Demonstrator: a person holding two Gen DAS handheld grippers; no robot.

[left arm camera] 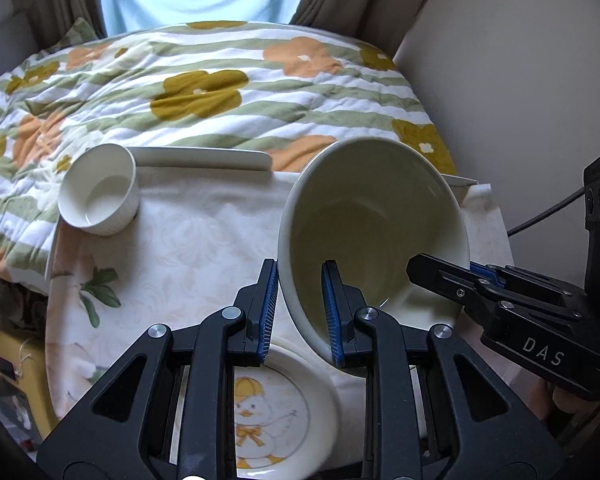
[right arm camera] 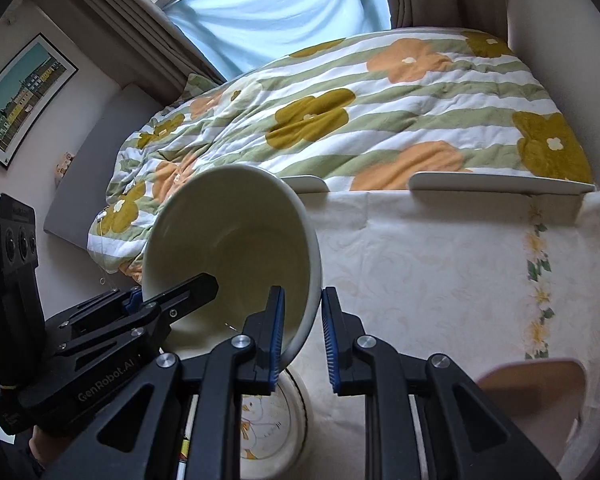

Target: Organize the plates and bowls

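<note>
The cream bowl (left arm camera: 374, 224) is pinched at opposite rim points by the left gripper (left arm camera: 300, 308) and the right gripper (right arm camera: 302, 334), tilted above the duck plate (left arm camera: 276, 412) below them; slippage could chip both.

Tilted bowl (left arm camera: 374, 224) right of centre, above duck plate (left arm camera: 276, 412) at bottom; small cup (left arm camera: 98, 196) on surface (left arm camera: 204, 248), left; bed (left arm camera: 204, 88) behind.

1. the left wrist camera sits just behind the left gripper (left arm camera: 300, 308), very close to the big bowl (left arm camera: 374, 232), facing the bed (left arm camera: 204, 92).
2. the right wrist camera sits behind the right gripper (right arm camera: 302, 334), just as close.
3. both see the bowl, the duck plate (left arm camera: 276, 412) and the bed.
</note>
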